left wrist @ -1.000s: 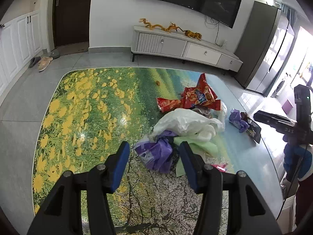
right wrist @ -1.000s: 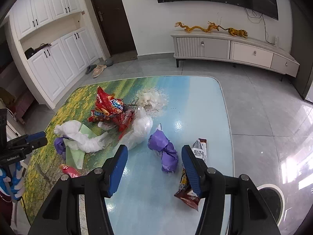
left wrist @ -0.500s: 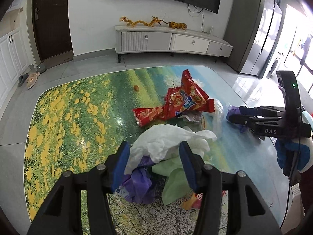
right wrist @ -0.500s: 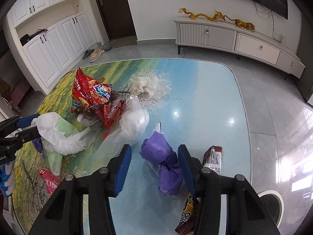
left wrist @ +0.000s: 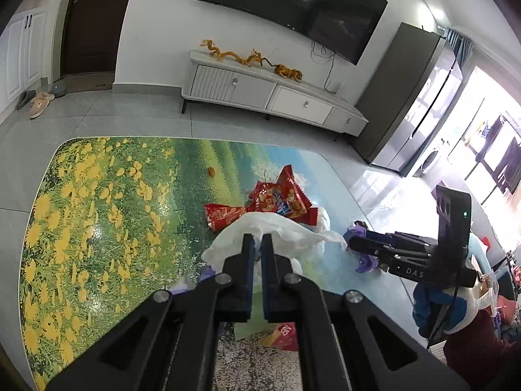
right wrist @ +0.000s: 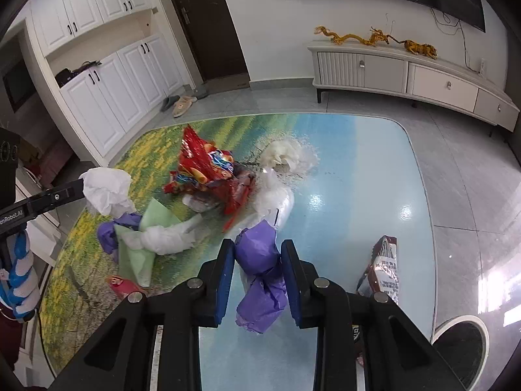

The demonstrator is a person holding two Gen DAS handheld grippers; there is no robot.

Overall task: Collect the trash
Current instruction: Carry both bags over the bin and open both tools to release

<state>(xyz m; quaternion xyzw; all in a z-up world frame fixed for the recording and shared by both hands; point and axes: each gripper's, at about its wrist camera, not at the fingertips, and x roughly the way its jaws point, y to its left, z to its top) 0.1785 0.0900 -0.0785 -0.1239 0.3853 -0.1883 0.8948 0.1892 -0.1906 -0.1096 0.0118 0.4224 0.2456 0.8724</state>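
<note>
My left gripper point(left wrist: 256, 240) is shut on a white plastic bag point(left wrist: 286, 233) and holds it up; the bag also shows in the right wrist view point(right wrist: 107, 190). My right gripper point(right wrist: 258, 250) is shut on a crumpled purple bag point(right wrist: 260, 272), which also shows in the left wrist view point(left wrist: 359, 254) beside the right gripper. On the table point(right wrist: 358, 169) lie a red snack bag point(right wrist: 203, 166), a green sheet point(right wrist: 143, 244), another purple wrapper point(right wrist: 107, 234), a clear bag point(right wrist: 276, 198) and a small red wrapper point(right wrist: 122, 285).
A brown snack packet point(right wrist: 381, 267) lies at my right near the table edge. A white crumpled wad point(right wrist: 283, 156) sits mid-table. A small orange crumb point(left wrist: 211, 171) lies farther off. A round bin point(right wrist: 462, 342) stands on the floor at lower right.
Both grippers have closed: the left on the white bag and lifted it, the right on the purple bag.
</note>
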